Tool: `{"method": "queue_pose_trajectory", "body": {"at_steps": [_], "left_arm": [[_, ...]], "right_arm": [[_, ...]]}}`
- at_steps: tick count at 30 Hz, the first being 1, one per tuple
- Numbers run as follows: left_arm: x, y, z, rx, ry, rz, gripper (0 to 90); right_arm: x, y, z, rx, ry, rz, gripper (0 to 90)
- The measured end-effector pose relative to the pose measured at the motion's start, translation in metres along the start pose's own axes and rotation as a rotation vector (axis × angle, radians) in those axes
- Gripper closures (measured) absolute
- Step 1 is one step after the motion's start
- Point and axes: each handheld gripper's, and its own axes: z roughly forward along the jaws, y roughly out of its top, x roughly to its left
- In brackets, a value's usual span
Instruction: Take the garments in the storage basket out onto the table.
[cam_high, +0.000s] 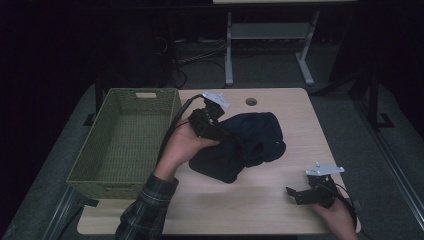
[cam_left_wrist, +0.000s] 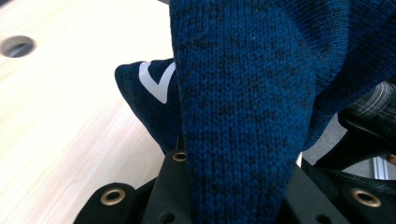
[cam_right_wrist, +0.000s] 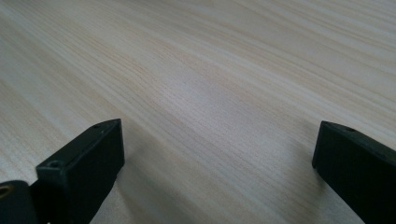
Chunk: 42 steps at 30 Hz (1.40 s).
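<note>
A dark blue knitted garment (cam_high: 245, 145) is being gripped by the left gripper (cam_high: 220, 131) near the middle of the table (cam_high: 280, 205), just to the right of the basket (cam_high: 125, 145). In the left gripper view, a thick fold of the knit (cam_left_wrist: 243, 116) is being pinched between the fingers, which are pressed onto the cloth from both sides; a white mark (cam_left_wrist: 156, 81) is being shown on a lower fold lying on the wood.

The right gripper (cam_high: 300, 194) is being held low over the bare table near the front right corner, well apart from the garment, with its fingers (cam_right_wrist: 84, 163) spread wide and nothing between them.

As a judgement, the work is being taken as moving the garment into the basket, and it is at an early stage: the grasp is made, but most of the cloth is lying bunched on the table and the basket is holding nothing. The lift, the carry to the left and the release are left to be done.

The garment is being seen as a crumpled heap with no clear front. Its long axis is running diagonally, from the near left by the hand (cam_high: 182, 147) to the far right, and the pinched fold is pointing toward the basket side.
</note>
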Motion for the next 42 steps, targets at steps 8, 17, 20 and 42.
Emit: {"method": "queue_pose_trajectory", "body": {"at_steps": [8,17,20,42], "left_arm": [[-0.002,-0.008,0.042,0.034,-0.053,-0.012,82.0],[0.008,-0.022,0.071,0.070,-0.075,-0.050,81.9],[0.014,-0.027,0.078,0.080,-0.073,-0.059,81.9],[0.054,-0.069,0.106,0.115,0.020,-0.150,81.8]], "right_arm": [[0.000,0.000,0.000,-0.001,0.001,0.000,2.0],[0.000,0.000,0.000,-0.002,0.001,-0.004,2.0],[0.000,0.000,0.000,-0.001,0.001,-0.001,2.0],[0.000,0.000,0.000,0.003,0.006,-0.009,2.0]]}}
